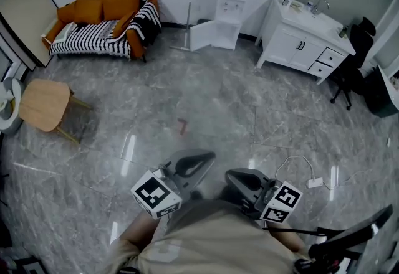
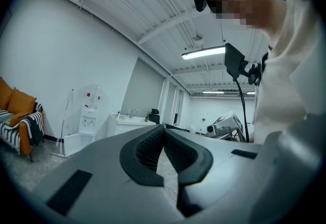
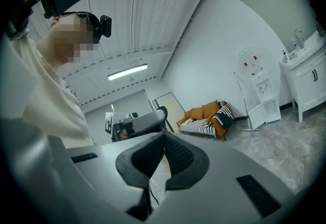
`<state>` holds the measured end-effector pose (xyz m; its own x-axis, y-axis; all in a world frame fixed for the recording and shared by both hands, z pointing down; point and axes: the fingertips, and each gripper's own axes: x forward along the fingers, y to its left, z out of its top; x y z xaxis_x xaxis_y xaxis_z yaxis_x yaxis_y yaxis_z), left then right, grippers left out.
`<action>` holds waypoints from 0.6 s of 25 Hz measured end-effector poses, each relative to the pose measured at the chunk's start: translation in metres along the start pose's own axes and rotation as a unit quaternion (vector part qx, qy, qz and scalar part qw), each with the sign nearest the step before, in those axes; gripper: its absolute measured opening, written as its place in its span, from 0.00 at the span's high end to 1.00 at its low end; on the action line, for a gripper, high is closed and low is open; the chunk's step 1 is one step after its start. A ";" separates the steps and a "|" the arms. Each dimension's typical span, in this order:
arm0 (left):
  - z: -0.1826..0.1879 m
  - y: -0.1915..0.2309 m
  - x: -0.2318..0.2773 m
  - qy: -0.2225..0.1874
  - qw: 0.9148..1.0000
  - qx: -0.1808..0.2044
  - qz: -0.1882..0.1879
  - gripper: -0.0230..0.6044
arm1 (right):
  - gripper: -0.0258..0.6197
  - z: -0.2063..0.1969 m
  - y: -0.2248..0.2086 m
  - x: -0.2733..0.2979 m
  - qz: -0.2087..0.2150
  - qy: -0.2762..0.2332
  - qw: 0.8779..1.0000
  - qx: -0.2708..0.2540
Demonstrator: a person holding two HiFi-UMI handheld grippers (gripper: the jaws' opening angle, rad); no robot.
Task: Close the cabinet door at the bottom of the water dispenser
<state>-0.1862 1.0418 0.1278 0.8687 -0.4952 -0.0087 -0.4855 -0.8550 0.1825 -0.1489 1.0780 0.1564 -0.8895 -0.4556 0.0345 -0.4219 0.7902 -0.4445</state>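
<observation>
Bottom centre of the head view: a person's beige-clad torso (image 1: 212, 245), with both grippers held just beyond it and pointing toward the top of the frame.
Left gripper (image 1: 206, 156): lower centre-left; its jaws are closed, tips meeting, with nothing between them. Its marker cube (image 1: 156, 195) sits at the rear.
Right gripper (image 1: 232, 175): just right of the left one and not touching it; jaws closed tip to tip, empty.
Floor (image 1: 218, 104): glossy grey marble tiles. A white cable with plug (image 1: 315, 182) lies at lower right and a small reddish scrap (image 1: 182, 124) near the centre.
Wooden stool (image 1: 43, 103): left edge, mid-height.
Sofa (image 1: 103, 20): upper left, with orange cushions and a black-and-white striped throw.
White sink cabinet (image 1: 302, 42): upper right against the wall, with a black office chair (image 1: 349, 64) to its right.
Water dispenser (image 1: 229, 2): top centre against the far wall, well apart from both grippers, bottle on top.
Cabinet door (image 1: 202, 36): at the dispenser's base, swung open toward the left of the frame, exposing the lower compartment (image 1: 226, 35).
Mop (image 1: 189, 8): upright, just left of the dispenser.
</observation>
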 end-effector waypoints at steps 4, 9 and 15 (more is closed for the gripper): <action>-0.006 0.011 0.005 0.010 1.000 -0.001 0.010 0.98 | 0.94 0.004 -0.012 0.013 0.016 0.007 1.000 -0.005; -0.007 0.025 0.031 0.027 1.000 0.007 0.012 0.98 | 0.94 0.014 -0.040 0.024 0.049 0.014 0.999 0.002; 0.009 0.056 0.104 0.045 0.999 0.020 0.008 0.98 | 0.94 0.062 -0.112 0.019 0.054 -0.009 0.998 0.022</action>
<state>-0.1239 0.9412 0.1278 0.8652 -0.4944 0.0832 -0.5014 -0.8534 0.1429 -0.1074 0.9550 0.1511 -0.9259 -0.3763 -0.0315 -0.3154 0.8164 -0.4838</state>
